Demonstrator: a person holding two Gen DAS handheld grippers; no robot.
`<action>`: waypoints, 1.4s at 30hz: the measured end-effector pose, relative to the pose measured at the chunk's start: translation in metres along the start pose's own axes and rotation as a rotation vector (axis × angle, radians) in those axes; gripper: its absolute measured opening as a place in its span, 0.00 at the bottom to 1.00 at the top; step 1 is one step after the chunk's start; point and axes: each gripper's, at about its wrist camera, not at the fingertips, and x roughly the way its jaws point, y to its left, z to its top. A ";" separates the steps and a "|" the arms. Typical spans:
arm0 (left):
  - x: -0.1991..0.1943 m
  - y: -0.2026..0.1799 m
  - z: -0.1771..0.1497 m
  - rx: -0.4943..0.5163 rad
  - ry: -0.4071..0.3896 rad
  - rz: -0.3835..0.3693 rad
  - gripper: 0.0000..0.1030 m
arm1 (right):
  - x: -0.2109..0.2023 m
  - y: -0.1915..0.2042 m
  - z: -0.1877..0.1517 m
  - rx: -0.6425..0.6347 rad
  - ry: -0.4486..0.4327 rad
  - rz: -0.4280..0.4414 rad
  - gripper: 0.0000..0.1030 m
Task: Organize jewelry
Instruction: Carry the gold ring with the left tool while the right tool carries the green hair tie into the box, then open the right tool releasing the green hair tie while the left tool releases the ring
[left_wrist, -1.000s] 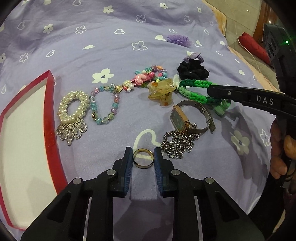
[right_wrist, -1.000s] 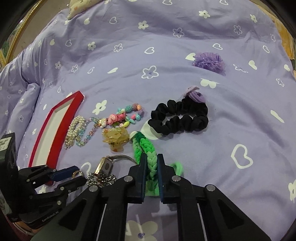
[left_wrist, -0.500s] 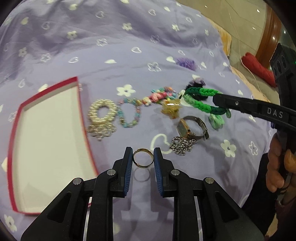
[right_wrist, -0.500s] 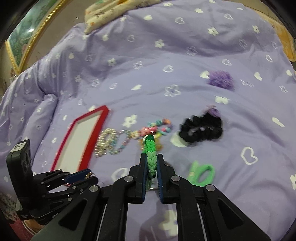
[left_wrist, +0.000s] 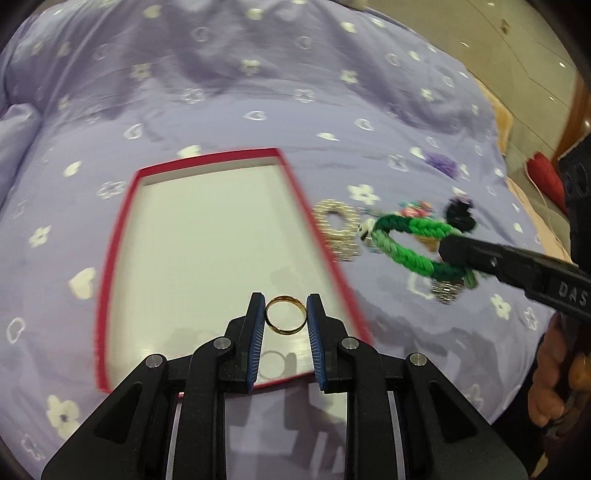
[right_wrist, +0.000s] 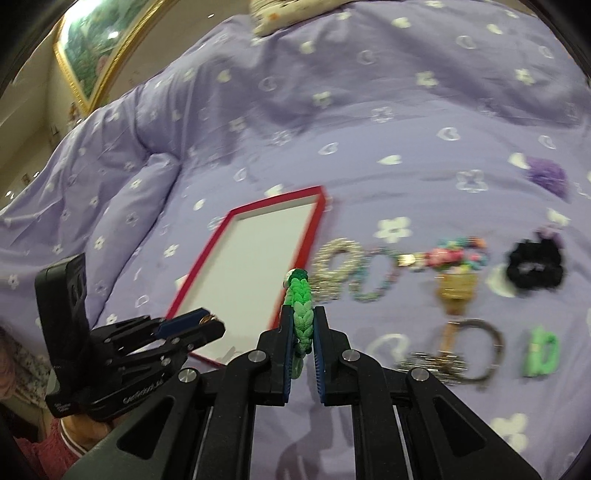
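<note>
My left gripper (left_wrist: 285, 314) is shut on a gold ring (left_wrist: 286, 319) and holds it above the near end of the red-rimmed white tray (left_wrist: 122, 221). My right gripper (right_wrist: 301, 325) is shut on a green braided bracelet (right_wrist: 300, 306), lifted above the bedspread just right of the tray (right_wrist: 199, 273). In the left wrist view the bracelet (left_wrist: 410, 254) hangs from the right gripper (left_wrist: 452, 254) to the right of the tray. The left gripper (right_wrist: 207, 325) shows at the lower left of the right wrist view.
On the purple bedspread right of the tray lie a pearl bracelet (right_wrist: 338, 262), a pastel bead bracelet (right_wrist: 376, 280), a colourful charm piece (right_wrist: 458, 256), an amber hair claw (right_wrist: 456, 290), a black scrunchie (right_wrist: 535, 269), a watch (right_wrist: 476, 347), a silver chain (right_wrist: 432, 363) and a green clip (right_wrist: 541, 354).
Both grippers have risen and swung left with their loads. The ring is now over the tray; the green bracelet has come off the bed and moved towards the tray's right rim.
</note>
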 end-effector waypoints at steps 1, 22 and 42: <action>0.000 0.007 -0.001 -0.008 0.000 0.008 0.20 | 0.006 0.007 0.001 -0.007 0.009 0.017 0.09; 0.044 0.075 -0.019 -0.103 0.142 0.083 0.20 | 0.125 0.056 -0.015 -0.067 0.295 0.077 0.09; 0.052 0.068 -0.018 -0.055 0.168 0.136 0.26 | 0.130 0.058 -0.012 -0.101 0.325 0.052 0.23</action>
